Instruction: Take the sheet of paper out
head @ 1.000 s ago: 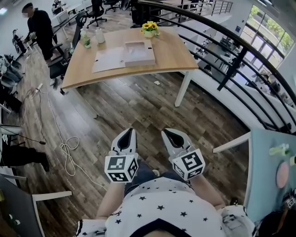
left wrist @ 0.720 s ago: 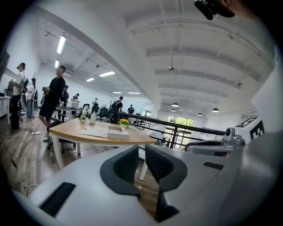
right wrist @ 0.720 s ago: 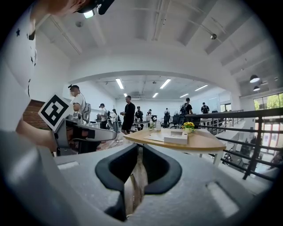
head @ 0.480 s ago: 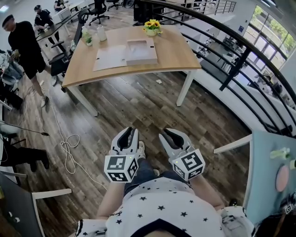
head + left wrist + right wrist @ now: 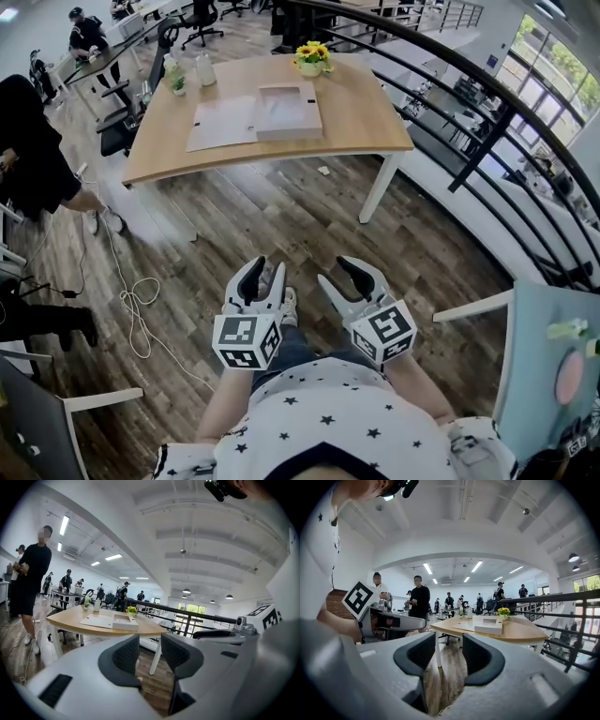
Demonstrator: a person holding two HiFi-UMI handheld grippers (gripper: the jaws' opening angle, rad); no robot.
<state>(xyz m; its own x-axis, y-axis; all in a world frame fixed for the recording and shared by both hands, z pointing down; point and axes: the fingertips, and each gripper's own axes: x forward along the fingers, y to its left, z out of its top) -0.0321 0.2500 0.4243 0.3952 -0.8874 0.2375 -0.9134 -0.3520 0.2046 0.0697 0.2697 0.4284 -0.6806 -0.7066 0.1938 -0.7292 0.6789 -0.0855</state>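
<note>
The left tool [image 5: 264,275] and the right tool [image 5: 339,274] had just been opening and stood released, side by side, with nothing between their jaws. The sheet of paper [image 5: 221,124] lay flat on the desk [image 5: 361,117], well ahead of both tools, its edge against a white box [image 5: 289,109].

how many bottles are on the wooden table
2. A greenish bottle and a white bottle stand side by side near the table top's far left corner, left of the flower pot. Nothing there looks able to hide more.
</note>
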